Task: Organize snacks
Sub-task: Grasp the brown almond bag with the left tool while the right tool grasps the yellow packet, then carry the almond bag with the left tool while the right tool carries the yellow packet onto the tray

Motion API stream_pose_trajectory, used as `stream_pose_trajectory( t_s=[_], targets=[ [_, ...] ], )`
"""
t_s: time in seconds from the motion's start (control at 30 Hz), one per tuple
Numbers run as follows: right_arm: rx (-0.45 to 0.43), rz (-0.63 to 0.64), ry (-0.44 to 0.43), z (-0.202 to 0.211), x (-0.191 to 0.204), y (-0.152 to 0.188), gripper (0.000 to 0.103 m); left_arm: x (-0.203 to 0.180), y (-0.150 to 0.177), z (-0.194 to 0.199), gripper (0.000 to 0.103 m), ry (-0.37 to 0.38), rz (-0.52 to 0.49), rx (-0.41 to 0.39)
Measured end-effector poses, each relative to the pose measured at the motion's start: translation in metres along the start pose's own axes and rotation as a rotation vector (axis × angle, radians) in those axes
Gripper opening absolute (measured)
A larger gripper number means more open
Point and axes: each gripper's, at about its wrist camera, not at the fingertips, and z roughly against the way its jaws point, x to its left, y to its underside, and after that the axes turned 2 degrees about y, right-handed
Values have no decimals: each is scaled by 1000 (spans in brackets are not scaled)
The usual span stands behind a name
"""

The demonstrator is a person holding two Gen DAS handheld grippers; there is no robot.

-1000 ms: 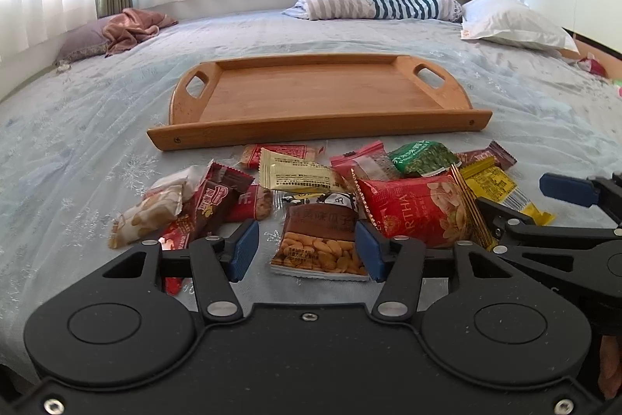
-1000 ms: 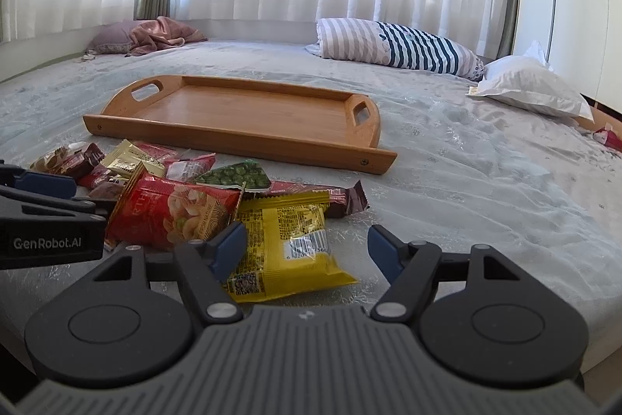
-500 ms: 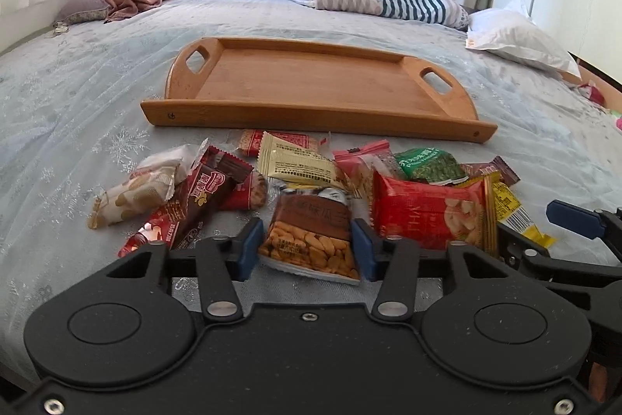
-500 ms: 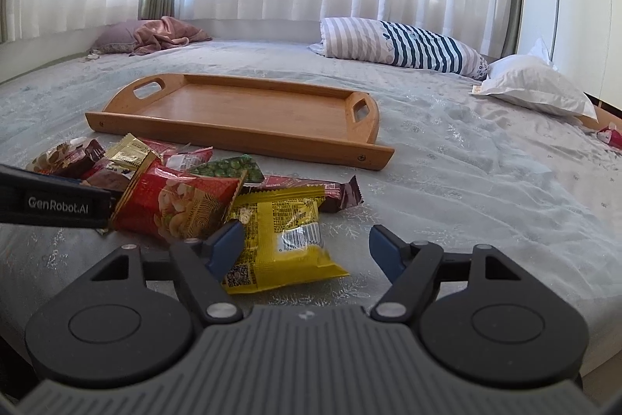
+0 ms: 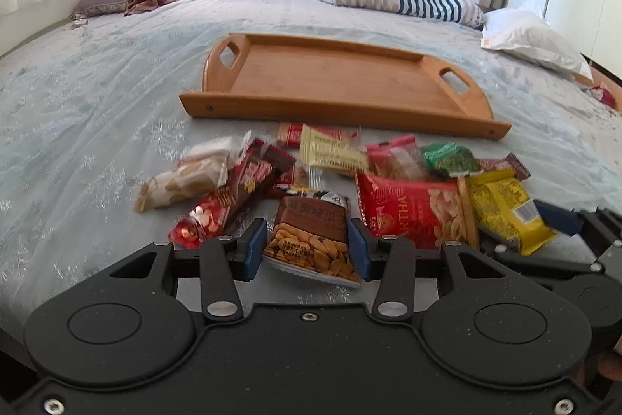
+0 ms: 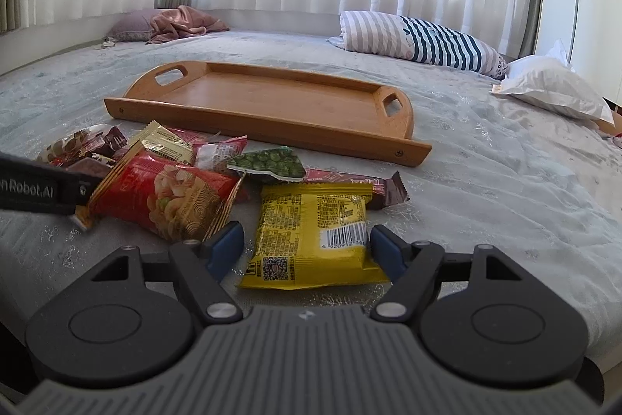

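A pile of snack packets lies on the bed in front of an empty wooden tray (image 5: 338, 80) (image 6: 272, 100). My left gripper (image 5: 307, 251) is open, its blue pads on either side of a brown packet of seeds (image 5: 311, 236), not closed on it. My right gripper (image 6: 307, 251) is open around the near end of a yellow packet (image 6: 315, 232), which also shows in the left wrist view (image 5: 505, 209). A big red packet (image 5: 412, 209) (image 6: 163, 193) lies between them. A green pea packet (image 6: 268, 162) lies behind.
The bed has a pale patterned cover (image 6: 505, 181). A striped pillow (image 6: 420, 37), a white pillow (image 6: 552, 88) and a pink blanket (image 6: 182, 22) lie at the far side. Curtains hang behind. More small packets (image 5: 194, 177) lie at the pile's left.
Both grippers have moved forward and down toward the pile. The left one now straddles the brown seed packet, the right one the yellow packet. Both stay open.
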Motion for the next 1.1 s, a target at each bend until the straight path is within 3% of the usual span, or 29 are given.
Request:
stream_pose_trajectory(
  t_s=[0.2,0.27,0.37,0.4,0.43,0.5,1.1],
  targets=[
    [-5,-42,29,-1,-5,1,83,-4,4,-3,58,-32,-11,-23],
    [-8,-57,23,-1,-5,1,83,-4,5,-6,59,-29,-17,-19],
    [-3,-63,23,-2,-5,0,82,-5,5,-9,55,-30,-29,-15],
    [2,-63,20,-2,-5,0,78,-5,5,-9,45,-28,-33,-18],
    [3,-66,19,-1,-5,-1,67,-5,4,-7,45,-26,-26,-22],
    [1,-73,25,1,-5,-2,58,-3,3,-3,44,-20,11,-34],
    [-86,-119,59,26,-20,-27,57,2,-30,20,43,9,35,-119]
  ],
)
